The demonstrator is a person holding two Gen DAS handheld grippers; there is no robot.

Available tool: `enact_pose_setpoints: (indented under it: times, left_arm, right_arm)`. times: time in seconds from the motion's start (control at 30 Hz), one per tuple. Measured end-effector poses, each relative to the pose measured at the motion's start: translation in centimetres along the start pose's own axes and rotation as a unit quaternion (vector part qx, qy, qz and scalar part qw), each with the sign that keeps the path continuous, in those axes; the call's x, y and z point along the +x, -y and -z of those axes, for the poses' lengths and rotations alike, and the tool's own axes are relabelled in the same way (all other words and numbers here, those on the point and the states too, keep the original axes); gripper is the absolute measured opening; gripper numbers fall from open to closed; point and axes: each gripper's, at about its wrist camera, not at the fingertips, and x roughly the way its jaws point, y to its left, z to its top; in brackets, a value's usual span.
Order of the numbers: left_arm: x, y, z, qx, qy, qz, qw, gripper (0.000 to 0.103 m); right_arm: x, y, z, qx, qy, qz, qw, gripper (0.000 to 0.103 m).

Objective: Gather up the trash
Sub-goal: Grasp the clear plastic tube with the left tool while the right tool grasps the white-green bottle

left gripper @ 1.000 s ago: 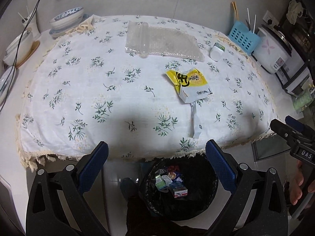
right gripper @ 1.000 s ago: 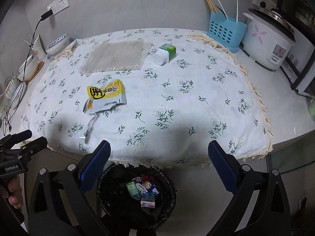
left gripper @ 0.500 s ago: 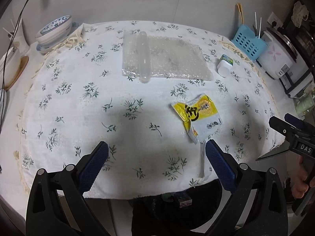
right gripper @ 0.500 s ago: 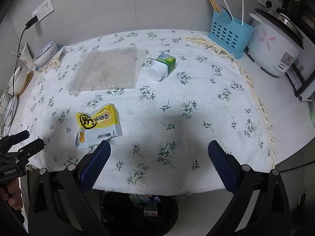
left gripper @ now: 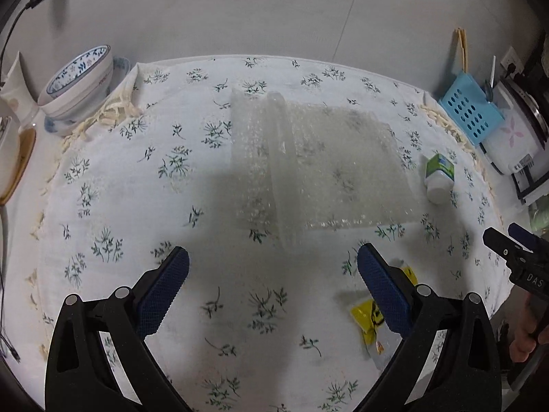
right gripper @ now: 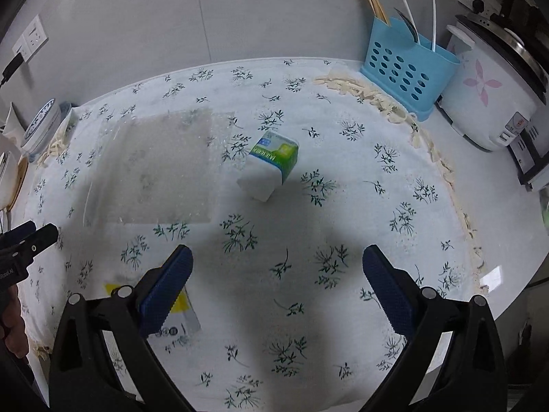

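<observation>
1. Clear bubble-wrap sheet (left gripper: pixel 322 168): dimpled, glossy, one ridge-like fold; flat mid-surface on the white floral tablecloth (left gripper: pixel 137 189).
2. Small white-and-green carton (right gripper: pixel 271 168): boxy, on its side, just right of the sheet.
3. Yellow-and-white crinkled snack wrapper (left gripper: pixel 372 322): near front edge.
4. Left tongs (left gripper: pixel 272 290), right tongs (right gripper: pixel 278 290): blue ribbed pads, spread wide, empty.

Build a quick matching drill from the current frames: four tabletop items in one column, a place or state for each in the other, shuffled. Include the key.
Items:
1. bubble wrap sheet
2. small carton
3. yellow snack wrapper
4. blue utensil caddy

Descriptions:
A. stands by the rice cooker, holding chopsticks
B. lies on its side, right of the clear sheet
C. flat and transparent, one raised fold
D. partly hidden behind a gripper finger, near the front edge

Pairs: 1-C, 2-B, 3-D, 4-A
</observation>
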Motion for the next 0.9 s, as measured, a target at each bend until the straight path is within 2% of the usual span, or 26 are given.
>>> enact_pose_setpoints:
  times: [0.3,0.5,0.67,0.8,0.9]
  left_arm:
    - [4.1,-0.6,-4.9,0.002,-0.024,-0.016,0.9996,0.094]
    - [7.1,-0.1,-6.9,0.010,-0.059,-0.027,0.9978,0.088]
    - [8.9,-0.1,-7.6,0.012,-0.078,-0.035,0.9962,0.079]
    - [9.3,-0.3,-7.9,0.005,-0.088,-0.029,0.9957,0.073]
    - [9.2,-0.2,-8.2,0.008,-0.090,-0.024,0.9956,0.063]
  right_arm:
    - [4.1,-0.9,-4.5,0.021,-0.022,0.010,0.999,0.095]
    - [6.6,-0.7,-6.4,0.044,-0.041,0.019,0.998,0.095]
    - [8.4,-0.2,-7.1,0.066,-0.054,0.020,0.996,0.095]
    - [9.5,0.0,-7.6,0.078,-0.067,0.014,0.995,0.090]
    - [10.2,0.3,-7.9,0.089,-0.076,0.012,0.993,0.082]
